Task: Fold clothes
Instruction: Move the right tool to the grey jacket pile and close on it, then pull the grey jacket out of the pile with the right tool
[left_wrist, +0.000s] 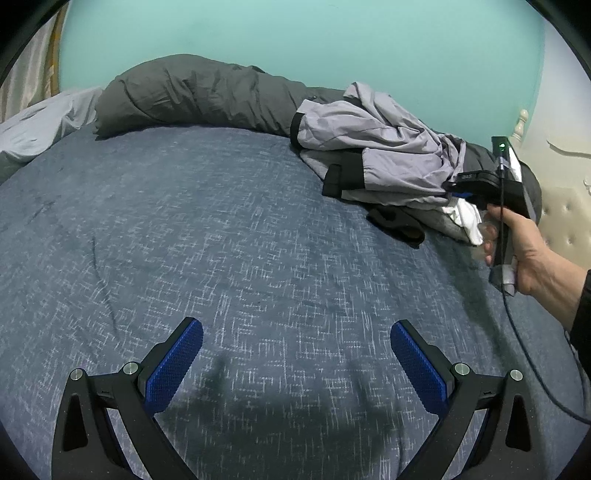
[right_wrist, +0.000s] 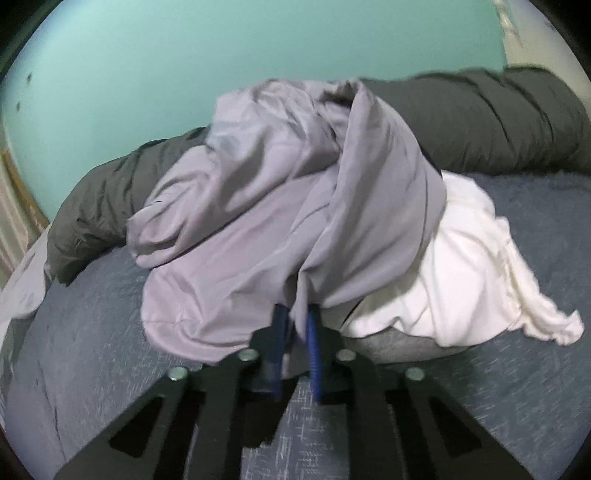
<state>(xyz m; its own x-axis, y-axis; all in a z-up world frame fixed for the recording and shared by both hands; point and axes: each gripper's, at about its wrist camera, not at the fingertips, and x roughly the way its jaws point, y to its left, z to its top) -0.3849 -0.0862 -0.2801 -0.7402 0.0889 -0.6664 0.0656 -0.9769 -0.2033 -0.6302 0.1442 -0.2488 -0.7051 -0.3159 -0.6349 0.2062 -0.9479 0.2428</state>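
A crumpled lilac-grey garment (left_wrist: 373, 147) with black cuffs lies in a heap at the far right of the blue bed (left_wrist: 221, 229). In the right wrist view my right gripper (right_wrist: 297, 325) is shut on a fold of that lilac-grey garment (right_wrist: 280, 206), and the cloth rises in a peak above the blue pads. A white garment (right_wrist: 461, 277) and a grey one (right_wrist: 399, 343) lie under it. My left gripper (left_wrist: 295, 354) hovers open over bare bedsheet, well short of the heap. A hand (left_wrist: 528, 254) holds the right gripper (left_wrist: 458, 186) at the heap's near edge.
A long dark grey duvet roll (left_wrist: 192, 96) runs along the teal wall behind the clothes. A pale pillow (left_wrist: 33, 125) sits at the far left. A small black garment (left_wrist: 399, 223) lies in front of the heap. A cream padded headboard (left_wrist: 565, 218) stands at the right.
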